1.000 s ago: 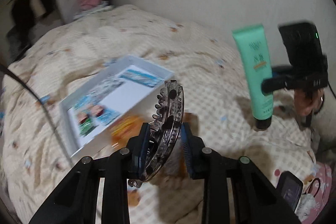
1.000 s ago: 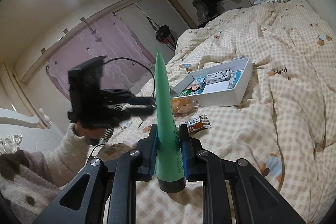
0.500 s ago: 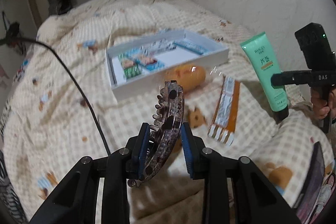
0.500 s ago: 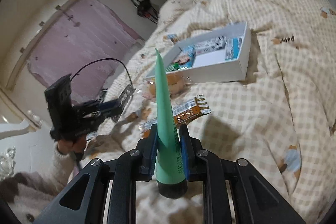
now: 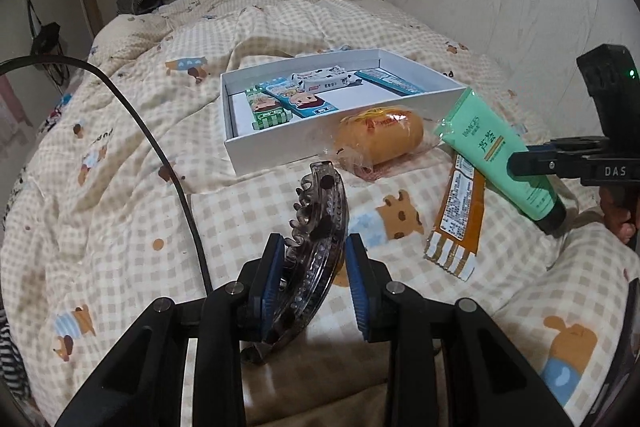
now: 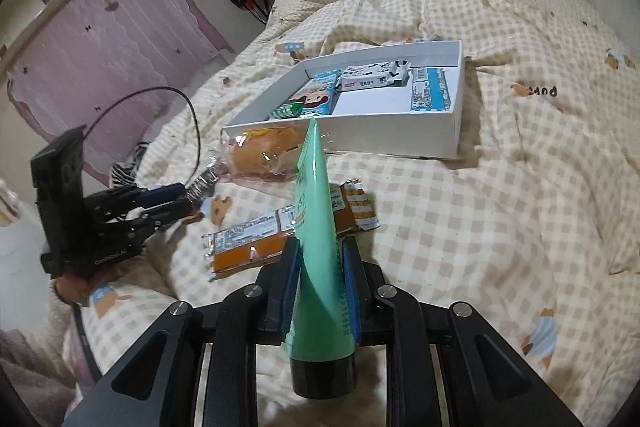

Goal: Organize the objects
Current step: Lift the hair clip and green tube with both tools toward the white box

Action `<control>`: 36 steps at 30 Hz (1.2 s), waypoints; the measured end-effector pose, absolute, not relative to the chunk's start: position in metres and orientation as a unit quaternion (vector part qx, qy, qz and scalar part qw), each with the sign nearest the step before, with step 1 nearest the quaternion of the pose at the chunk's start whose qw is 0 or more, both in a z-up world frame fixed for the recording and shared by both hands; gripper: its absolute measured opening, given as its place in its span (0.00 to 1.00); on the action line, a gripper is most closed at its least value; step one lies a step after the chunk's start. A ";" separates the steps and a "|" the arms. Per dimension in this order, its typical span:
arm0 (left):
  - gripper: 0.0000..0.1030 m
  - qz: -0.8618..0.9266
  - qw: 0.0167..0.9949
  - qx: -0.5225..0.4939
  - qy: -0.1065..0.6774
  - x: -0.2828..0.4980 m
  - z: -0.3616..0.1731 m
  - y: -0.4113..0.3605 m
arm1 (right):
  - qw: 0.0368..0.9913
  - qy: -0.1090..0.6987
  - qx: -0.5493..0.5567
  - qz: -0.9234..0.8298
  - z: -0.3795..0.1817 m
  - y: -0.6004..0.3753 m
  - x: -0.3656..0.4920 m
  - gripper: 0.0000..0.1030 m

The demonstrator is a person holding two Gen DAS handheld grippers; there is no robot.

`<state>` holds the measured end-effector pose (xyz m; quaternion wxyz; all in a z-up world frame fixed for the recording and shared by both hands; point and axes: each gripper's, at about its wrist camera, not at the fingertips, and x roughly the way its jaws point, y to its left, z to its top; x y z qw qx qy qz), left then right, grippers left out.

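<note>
bed; l claw w/ hair clip

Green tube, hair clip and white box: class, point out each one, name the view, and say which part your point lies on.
green tube (image 6: 316,227): right wrist view, middle of its body, above the gripper pads.
hair clip (image 5: 320,223): left wrist view, its curved spine.
white box (image 5: 280,151): left wrist view, its near outer wall.

Checked cream quilt with bear prints covers the bed. On it sits a white box, a wrapped bun touching its near wall, and an orange snack packet lying flat just beside the bun.
</note>
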<state>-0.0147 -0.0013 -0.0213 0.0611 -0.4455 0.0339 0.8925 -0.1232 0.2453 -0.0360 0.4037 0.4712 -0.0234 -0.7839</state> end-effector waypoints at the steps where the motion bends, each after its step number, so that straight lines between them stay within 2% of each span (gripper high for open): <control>1: 0.33 0.893 0.059 -0.445 0.036 -0.015 -0.022 -0.001 | 0.402 -0.022 0.471 -0.785 -0.036 0.246 -0.123 0.21; 4: 0.34 0.894 0.053 -0.443 0.041 -0.013 -0.023 0.000 | 0.386 -0.008 0.468 -0.795 -0.035 0.242 -0.123 0.25; 6: 0.37 0.894 0.054 -0.443 0.038 -0.012 -0.022 0.000 | 0.369 0.010 0.468 -0.803 -0.034 0.242 -0.123 0.36; 8: 0.39 0.894 0.063 -0.443 0.025 -0.012 -0.021 -0.004 | 0.369 0.022 0.467 -0.804 -0.032 0.242 -0.120 0.41; 18: 0.47 0.886 0.065 -0.458 -0.001 -0.019 -0.025 -0.012 | 0.348 0.081 0.468 -0.808 -0.034 0.238 -0.101 0.43; 23: 0.48 0.881 0.058 -0.469 -0.009 -0.024 -0.030 -0.014 | 0.347 0.083 0.468 -0.809 -0.035 0.235 -0.101 0.43; 24: 0.47 0.880 0.056 -0.471 -0.009 -0.025 -0.031 -0.014 | 0.347 0.082 0.467 -0.809 -0.035 0.235 -0.101 0.43; 25: 0.40 0.881 0.055 -0.470 -0.008 -0.024 -0.031 -0.014 | 0.347 0.081 0.467 -0.809 -0.035 0.236 -0.100 0.43; 28: 0.37 0.882 0.050 -0.468 -0.003 -0.024 -0.030 -0.012 | 0.349 0.078 0.468 -0.808 -0.035 0.237 -0.100 0.43; 29: 0.32 0.884 0.050 -0.466 -0.003 -0.023 -0.030 -0.013 | 0.350 0.078 0.468 -0.808 -0.034 0.237 -0.099 0.43; 36: 0.30 0.890 0.047 -0.454 -0.016 -0.021 -0.026 -0.018 | 0.353 0.100 0.462 -0.808 -0.036 0.237 -0.091 0.43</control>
